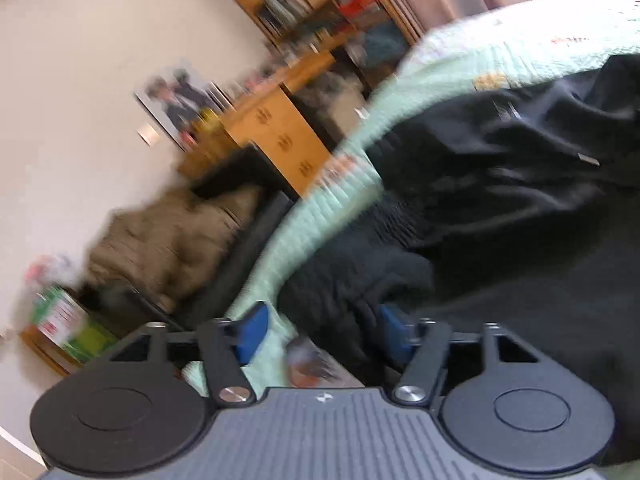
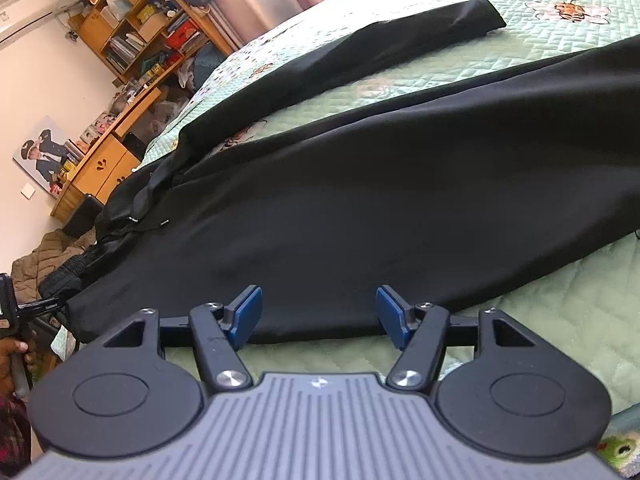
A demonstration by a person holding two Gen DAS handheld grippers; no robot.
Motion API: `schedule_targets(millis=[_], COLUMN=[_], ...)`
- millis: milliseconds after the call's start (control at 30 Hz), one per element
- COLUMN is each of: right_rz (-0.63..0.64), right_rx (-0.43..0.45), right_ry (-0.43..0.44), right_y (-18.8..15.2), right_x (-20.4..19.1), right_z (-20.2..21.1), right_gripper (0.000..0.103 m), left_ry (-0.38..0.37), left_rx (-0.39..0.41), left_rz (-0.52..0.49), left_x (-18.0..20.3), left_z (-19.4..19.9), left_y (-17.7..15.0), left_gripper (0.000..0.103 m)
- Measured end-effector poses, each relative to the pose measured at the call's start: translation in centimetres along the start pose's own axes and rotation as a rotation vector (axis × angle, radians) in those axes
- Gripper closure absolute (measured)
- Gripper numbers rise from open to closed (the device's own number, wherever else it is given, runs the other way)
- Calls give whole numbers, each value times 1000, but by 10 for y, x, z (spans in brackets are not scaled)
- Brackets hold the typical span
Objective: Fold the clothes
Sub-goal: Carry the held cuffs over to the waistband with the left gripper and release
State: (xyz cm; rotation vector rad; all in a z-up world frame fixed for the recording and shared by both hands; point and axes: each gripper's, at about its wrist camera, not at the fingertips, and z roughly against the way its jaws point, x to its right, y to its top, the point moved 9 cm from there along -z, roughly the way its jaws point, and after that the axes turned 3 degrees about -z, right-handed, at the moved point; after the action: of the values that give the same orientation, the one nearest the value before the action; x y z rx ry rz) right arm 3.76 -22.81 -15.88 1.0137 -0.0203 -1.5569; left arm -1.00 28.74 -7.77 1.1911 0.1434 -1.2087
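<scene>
- Trousers [image 2: 400, 184], black, lie spread across a bed under a mint-green quilted bedspread [image 2: 540, 80] printed with bees; one leg stretches toward the far side of the bed, the other lies nearer and wider.
- Waistband [image 2: 68, 276] with its gathered elastic sits at the bed's left edge in the right wrist view, drawstring ends lying on the cloth just beside it.
- Right gripper [image 2: 319, 316] hovers at the near hem edge of the wide trouser leg, its blue-padded fingers [image 2: 246, 314] spread wide with the cloth edge between them but not pinched.
- Left gripper [image 1: 320, 332] is at the waistband end; its view is motion-blurred. Its blue fingers [image 1: 252, 332] stand wide apart, and bunched black ribbed cloth [image 1: 352, 280] lies across the gap and over the right-hand finger; whether any of it is gripped, I cannot tell.
- The left gripper's frame and the hand [image 2: 14, 356] holding it show at the far left edge of the right wrist view, next to the waistband.
- Beyond the bed stand a wooden desk [image 2: 108, 160] with drawers, a wooden bookshelf [image 2: 132, 32] full of books and boxes, a framed picture [image 2: 42, 156] on the wall, and a brown padded jacket [image 1: 172, 236] heaped beside the bed.
</scene>
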Motion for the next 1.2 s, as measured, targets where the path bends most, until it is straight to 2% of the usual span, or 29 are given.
schedule_targets(millis=[33,133,267,333,400,467,500,567,600,633,667,700,800,867,900,1000,1133,1200], right_rz=[-3,-18,-22,-14,29,114,149,176,174,171,169,167,161,156,154,148,258,314], right_rx=[-1,2,6,12,25,39,45,45,41,37,33,29,17,9,5,-7,-16,-32], right_ry=[0,5,9,14,20,22,28,39,42,46,50,53,64,72,75,79,115,144], right_y=[0,0,1,4,8,12,13,13,13,12,11,11,9,7,6,7,13,15], right_x=[1,4,3,-3,-17,-40,-52,-63,-64,-65,-66,-67,-71,-73,-74,-77,-113,-137], right_z=[-1,-1,1,2,3,3,2,0,-1,-2,-3,-4,-6,-8,-9,-14,-28,-40], right_gripper=[38,38,38,37,37,37,35,30,28,28,28,28,28,28,27,27,26,24], left_ry=[21,24,-24,-60,-119,-212,-258,-318,-280,-209,-149,-126,-287,-481,-544,-601,-473,-508], left_rx=[18,102,224,276,322,347,336,289,247,217,220,218,221,232,215,141,157,134], left_rz=[-16,-46,-44,-47,-31,16,44,64,44,18,-5,-14,105,244,317,425,331,363], left_x=[1,14,39,55,70,88,97,120,132,141,148,151,150,140,131,114,96,83], left_z=[6,39,90,114,137,154,155,136,123,111,102,96,102,114,116,109,106,100], left_y=[2,13,23,28,38,54,62,74,77,79,81,81,77,76,72,59,47,43], left_gripper=[36,35,32,22,21,4,0,0,1,2,2,2,4,4,4,3,5,10])
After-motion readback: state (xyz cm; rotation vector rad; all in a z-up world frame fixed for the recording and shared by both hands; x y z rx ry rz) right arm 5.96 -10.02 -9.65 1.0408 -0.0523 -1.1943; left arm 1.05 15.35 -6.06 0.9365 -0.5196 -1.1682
